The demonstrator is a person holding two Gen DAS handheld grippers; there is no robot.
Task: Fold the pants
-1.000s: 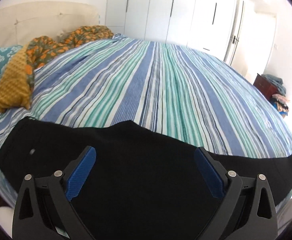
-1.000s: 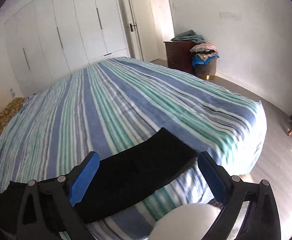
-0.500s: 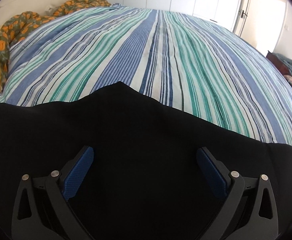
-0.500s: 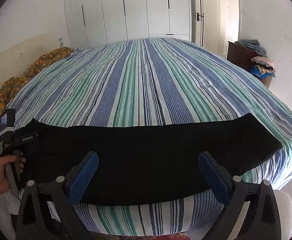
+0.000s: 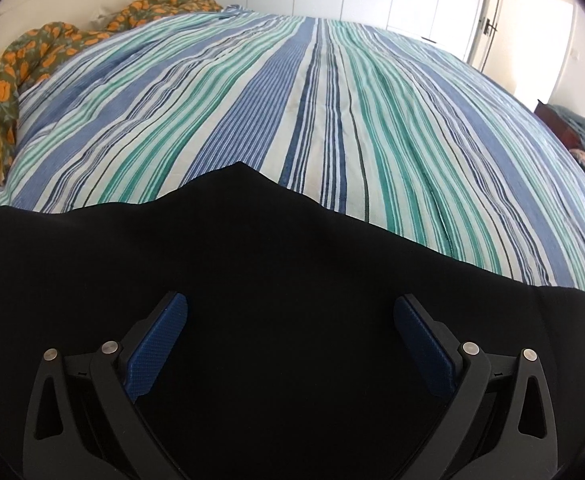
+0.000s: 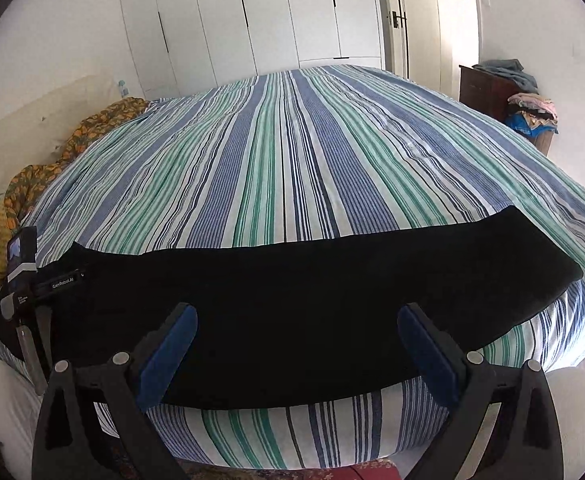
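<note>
While the long black fabric pants (image 6: 292, 300) lie flat along the near edge of the blue-and-green striped bedspread (image 6: 300, 160), your left gripper (image 5: 290, 320) and right gripper (image 6: 297, 330) hover over them, jaws spread wide, gripping nothing.

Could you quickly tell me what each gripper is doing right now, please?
Left gripper: open, holding nothing, low over the black pants.
Right gripper: open, holding nothing, near the pants at the bed's near edge.
</note>
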